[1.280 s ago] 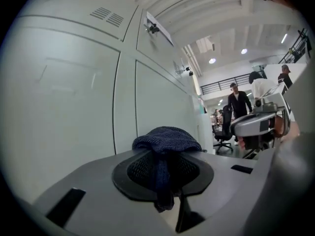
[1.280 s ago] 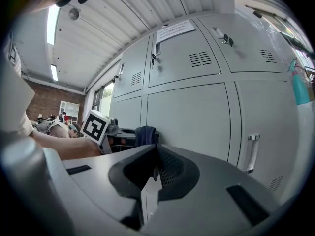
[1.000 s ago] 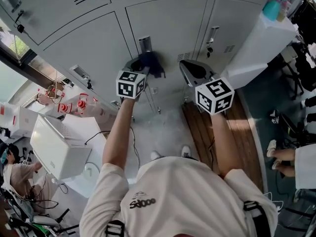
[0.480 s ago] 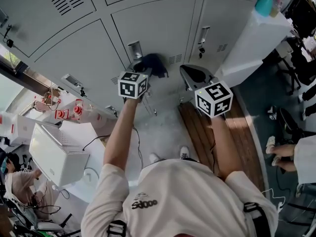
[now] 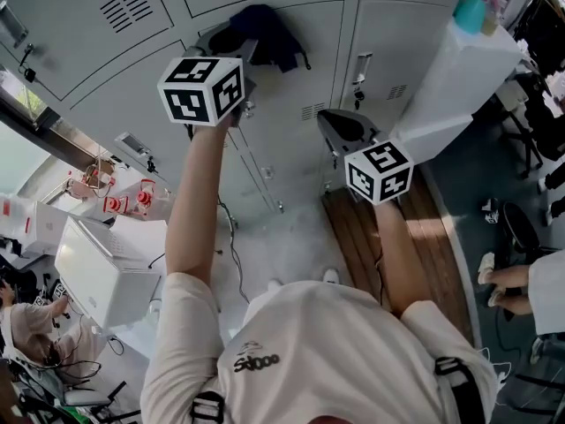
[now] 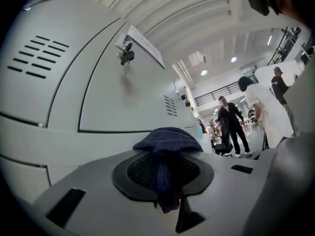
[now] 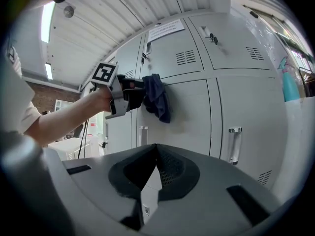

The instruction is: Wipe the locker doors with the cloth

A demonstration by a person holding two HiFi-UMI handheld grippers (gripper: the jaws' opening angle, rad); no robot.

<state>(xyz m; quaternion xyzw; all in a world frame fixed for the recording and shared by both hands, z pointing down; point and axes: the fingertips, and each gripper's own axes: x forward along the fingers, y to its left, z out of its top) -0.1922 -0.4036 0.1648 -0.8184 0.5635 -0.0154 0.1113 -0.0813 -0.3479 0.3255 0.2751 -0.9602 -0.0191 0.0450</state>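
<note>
Cloth (image 6: 167, 141): dark blue, knitted, judged light and limp. It bunches over the tips of the left claw (image 6: 165, 173), which is clenched on a fold of it, and a loose tail hangs down between the pads. In the head view the cloth (image 5: 265, 34) sits high on the middle locker door (image 5: 296, 87), seemingly against the panel, though contact cannot be confirmed. The right gripper view shows it draped from the raised claw. A soft fabric like this will likely drag on the painted metal and could slide out of a shallow pinch, so a deep hold across a gathered fold appears soundest. The hanging ends may snag on the key (image 6: 126, 57). Right claw (image 7: 156, 173) is held low and well apart from the cloth, tips together, with nothing in them. Against the frame half a second earlier, the left arm has risen and carried the cloth from beside the door handle to the upper part of the door. The right claw has barely shifted.
</note>
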